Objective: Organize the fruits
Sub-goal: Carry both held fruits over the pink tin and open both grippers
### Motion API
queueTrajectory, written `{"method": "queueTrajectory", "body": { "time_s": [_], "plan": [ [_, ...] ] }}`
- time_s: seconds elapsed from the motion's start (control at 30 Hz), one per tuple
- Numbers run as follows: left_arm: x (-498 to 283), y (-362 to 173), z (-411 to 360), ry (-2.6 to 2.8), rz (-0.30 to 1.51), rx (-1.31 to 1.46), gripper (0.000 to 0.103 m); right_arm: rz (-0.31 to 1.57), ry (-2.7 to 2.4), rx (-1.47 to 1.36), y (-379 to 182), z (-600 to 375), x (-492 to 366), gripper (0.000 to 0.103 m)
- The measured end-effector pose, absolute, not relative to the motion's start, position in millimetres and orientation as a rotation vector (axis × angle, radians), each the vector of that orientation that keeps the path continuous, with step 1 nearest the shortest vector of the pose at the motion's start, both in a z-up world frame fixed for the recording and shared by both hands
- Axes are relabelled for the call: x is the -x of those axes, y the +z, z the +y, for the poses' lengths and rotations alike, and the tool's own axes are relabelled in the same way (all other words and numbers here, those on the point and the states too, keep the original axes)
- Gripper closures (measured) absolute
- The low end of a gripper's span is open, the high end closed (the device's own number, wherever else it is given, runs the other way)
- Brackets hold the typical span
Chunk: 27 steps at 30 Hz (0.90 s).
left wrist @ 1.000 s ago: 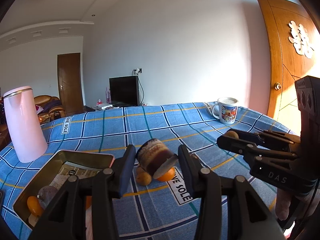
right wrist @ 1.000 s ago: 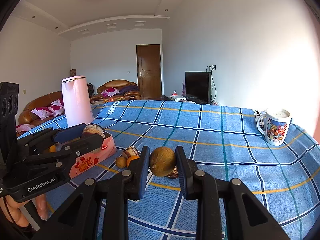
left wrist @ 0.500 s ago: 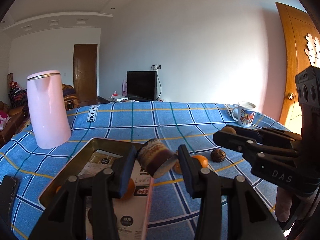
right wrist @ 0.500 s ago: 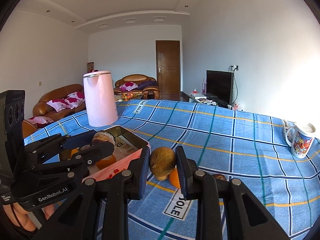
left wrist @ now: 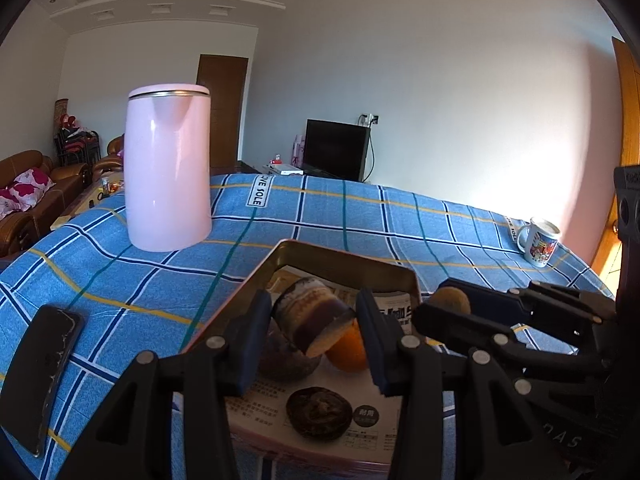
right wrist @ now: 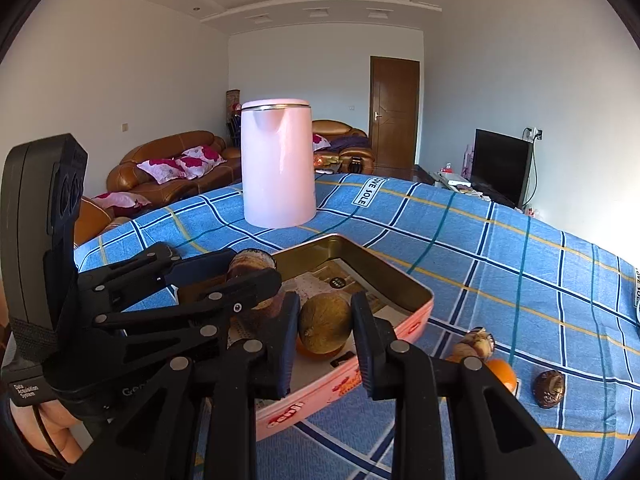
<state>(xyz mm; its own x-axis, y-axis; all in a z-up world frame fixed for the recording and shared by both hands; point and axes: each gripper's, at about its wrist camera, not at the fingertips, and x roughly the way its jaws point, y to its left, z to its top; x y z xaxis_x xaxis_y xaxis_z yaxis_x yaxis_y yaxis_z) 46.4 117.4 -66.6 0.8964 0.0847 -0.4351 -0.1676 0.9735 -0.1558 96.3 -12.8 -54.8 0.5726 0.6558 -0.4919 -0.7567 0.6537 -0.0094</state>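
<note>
The left gripper [left wrist: 310,326] had its jaws clamped on a purple fruit chunk [left wrist: 312,318]; the right gripper [right wrist: 325,326] had its jaws clamped on a brown round fruit [right wrist: 325,326], over the tin [right wrist: 416,292].

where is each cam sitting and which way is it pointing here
Left wrist: on the left hand-held gripper, looking along its fingers, down over the tin tray toward the pink kettle; it grips a cut purple fruit, and the right hand-held gripper shows at right.
Right wrist: on the right hand-held gripper, gripping a round brown fruit, facing kettle and sofa; the left hand-held gripper and some of a hand show at left.
Shared: tray, kettle, blue checked tablecloth, television.
</note>
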Motion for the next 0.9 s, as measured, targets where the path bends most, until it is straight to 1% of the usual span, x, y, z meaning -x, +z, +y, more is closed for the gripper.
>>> {"method": "queueTrajectory", "body": {
  "time_s": [0.4, 0.47, 0.5, 0.57, 0.6, 0.63, 0.73, 0.83, 0.87, 0.9],
  "plan": [
    [-41.3, -73.9, 139.3, 0.189, 0.456, 0.224, 0.057, 0.581, 0.879, 0.278, -74.4, 11.8, -99.9, 0.075],
    [-40.5, -73.8, 137.2, 0.195, 0.453, 0.215, 0.052, 0.597, 0.9, 0.288, -77.8, 15.1, -98.8, 0.074],
    [-39.9, -73.2, 135.9, 0.188, 0.449, 0.213, 0.05, 0.6, 0.904, 0.295, -79.2, 16.5, -98.6, 0.071],
    [-38.2, -71.0, 132.8, 0.182, 0.437, 0.21, 0.041, 0.598, 0.897, 0.295, -80.2, 15.6, -97.7, 0.046],
    [-36.6, -69.2, 131.4, 0.187, 0.428, 0.208, 0.037, 0.597, 0.906, 0.282, -79.3, 11.9, -97.2, 0.042],
    [-35.0, -67.4, 130.2, 0.187, 0.419, 0.209, 0.033, 0.589, 0.909, 0.271, -77.3, 6.4, -96.6, 0.041],
    [-32.1, -62.9, 125.8, 0.174, 0.4, 0.21, 0.032, 0.549, 0.837, 0.278, -70.4, -15.5, -99.0, 0.041],
    [-32.1, -61.4, 119.6, 0.164, 0.387, 0.212, 0.025, 0.546, 0.722, 0.289, -68.8, -43.8, -115.2, 0.041],
    [-32.9, -61.7, 117.2, 0.158, 0.387, 0.212, 0.023, 0.563, 0.69, 0.288, -70.2, -52.0, -123.4, 0.044],
    [-33.8, -62.4, 114.5, 0.15, 0.388, 0.21, 0.023, 0.582, 0.661, 0.282, -71.9, -59.2, -132.2, 0.048]
  ]
}}
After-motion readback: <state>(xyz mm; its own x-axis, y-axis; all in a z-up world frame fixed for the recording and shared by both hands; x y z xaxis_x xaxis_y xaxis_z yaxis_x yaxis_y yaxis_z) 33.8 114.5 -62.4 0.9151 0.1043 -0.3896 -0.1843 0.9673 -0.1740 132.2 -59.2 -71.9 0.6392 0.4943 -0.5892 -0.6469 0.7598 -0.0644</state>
